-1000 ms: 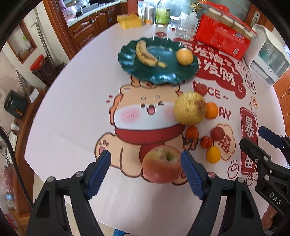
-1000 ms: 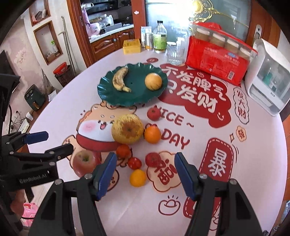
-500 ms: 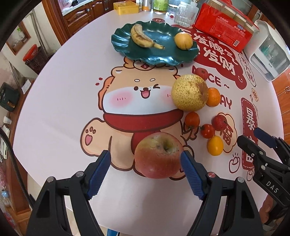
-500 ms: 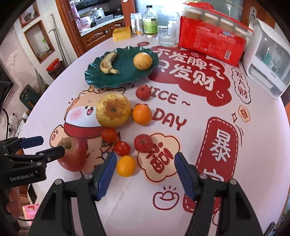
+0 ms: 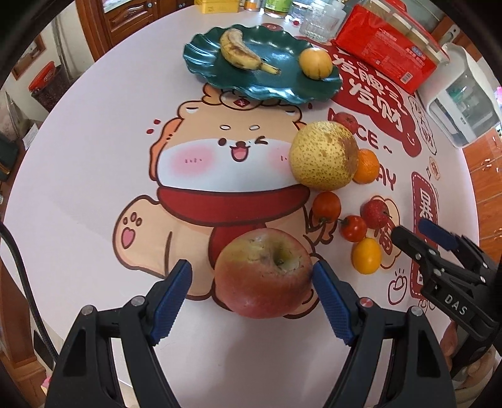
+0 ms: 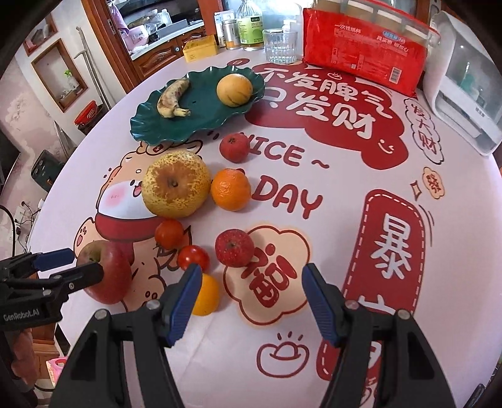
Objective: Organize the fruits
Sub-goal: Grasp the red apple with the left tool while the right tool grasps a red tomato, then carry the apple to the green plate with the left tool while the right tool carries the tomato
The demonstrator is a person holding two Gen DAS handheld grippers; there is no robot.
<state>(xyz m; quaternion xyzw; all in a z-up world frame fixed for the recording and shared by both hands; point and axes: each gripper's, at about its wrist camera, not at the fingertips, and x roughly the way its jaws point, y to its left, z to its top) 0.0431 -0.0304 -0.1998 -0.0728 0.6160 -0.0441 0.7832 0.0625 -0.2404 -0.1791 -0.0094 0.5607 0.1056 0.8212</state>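
A red apple [image 5: 265,273] sits on the table between the open fingers of my left gripper [image 5: 251,279]; the right pad is at its skin, the left pad is apart. It also shows in the right wrist view [image 6: 105,271]. A green plate [image 5: 282,91] holds a banana [image 5: 241,51] and a yellow-orange fruit [image 5: 315,62]. A large yellow pear [image 6: 175,185], an orange [image 6: 230,190], small red fruits [image 6: 233,248] and a small yellow fruit [image 6: 207,295] lie loose. My right gripper [image 6: 251,292] is open and empty above the cloth.
A red package [image 6: 360,47], a glass [image 6: 280,47], bottles [image 6: 249,25] and a yellow box [image 6: 200,47] stand at the far edge. A white appliance [image 6: 464,81] stands at the right. The near table edge lies just below both grippers.
Both grippers have moved forward and lower toward the fruit. The apple now lies between the left fingers, which stay open.
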